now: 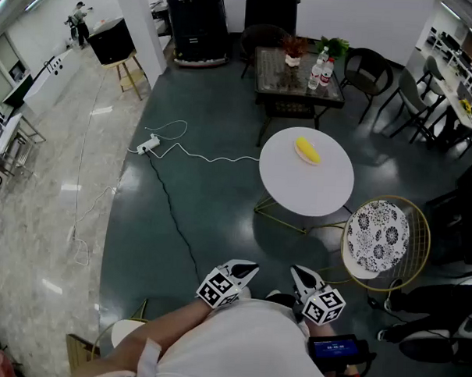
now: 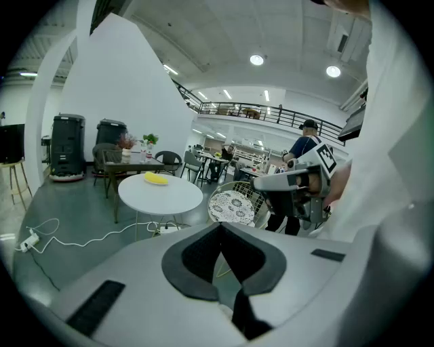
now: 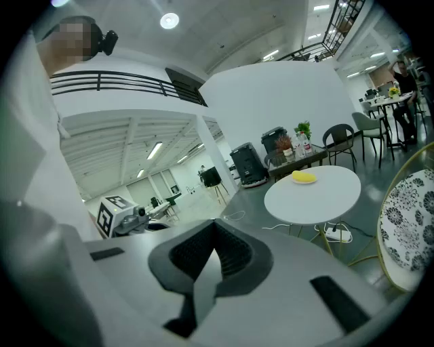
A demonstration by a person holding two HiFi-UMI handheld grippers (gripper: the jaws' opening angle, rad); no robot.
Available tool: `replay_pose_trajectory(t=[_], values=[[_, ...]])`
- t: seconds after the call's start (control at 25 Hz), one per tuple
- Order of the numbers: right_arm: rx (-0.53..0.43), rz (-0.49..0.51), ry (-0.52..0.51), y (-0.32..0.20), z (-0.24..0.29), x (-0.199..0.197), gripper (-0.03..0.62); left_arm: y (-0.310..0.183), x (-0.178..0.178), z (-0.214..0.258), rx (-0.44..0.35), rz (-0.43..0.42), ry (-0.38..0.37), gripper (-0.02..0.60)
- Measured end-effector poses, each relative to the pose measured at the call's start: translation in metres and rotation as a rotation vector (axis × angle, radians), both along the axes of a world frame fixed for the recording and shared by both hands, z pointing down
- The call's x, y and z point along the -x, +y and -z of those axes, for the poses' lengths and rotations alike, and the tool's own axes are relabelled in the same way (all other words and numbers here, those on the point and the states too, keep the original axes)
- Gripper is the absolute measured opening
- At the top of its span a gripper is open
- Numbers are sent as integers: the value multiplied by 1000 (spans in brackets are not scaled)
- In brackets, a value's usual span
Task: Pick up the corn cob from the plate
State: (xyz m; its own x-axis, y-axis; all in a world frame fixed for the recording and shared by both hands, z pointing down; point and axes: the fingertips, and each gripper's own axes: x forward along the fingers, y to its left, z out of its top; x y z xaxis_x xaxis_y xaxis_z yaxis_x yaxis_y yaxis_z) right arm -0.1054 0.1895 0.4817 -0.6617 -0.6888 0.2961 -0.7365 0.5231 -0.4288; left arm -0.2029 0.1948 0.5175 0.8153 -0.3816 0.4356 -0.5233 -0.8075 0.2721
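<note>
- On the round white table, toward its far side, lay the yellow corn cob; whether a plate sat under it could not be made out (too small in every view).
- Left gripper was held low, close in front of the person's body and well apart from the table. Its jaws were pressed together with nothing between them.
- Right gripper hung just beside the left one, likewise well short of the table. Its jaws were also closed on each other and empty.
- Both grippers pointed roughly toward the table, tilted slightly downward.
- At the table's near right stood a gold wire chair with a black-and-white patterned cushion.
- A white cable and a power strip lay on the dark floor left of the table.
</note>
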Motion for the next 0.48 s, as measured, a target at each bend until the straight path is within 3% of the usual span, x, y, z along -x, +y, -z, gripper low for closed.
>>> replay_pose_trajectory(t=[0.24,0.48], values=[[-58,-13,-78,2,14,1,9,5,0,2,-17,7,5,8],[-59,4,-50,7,7,-3,9,7,-8,-1,-25,19,9,8]])
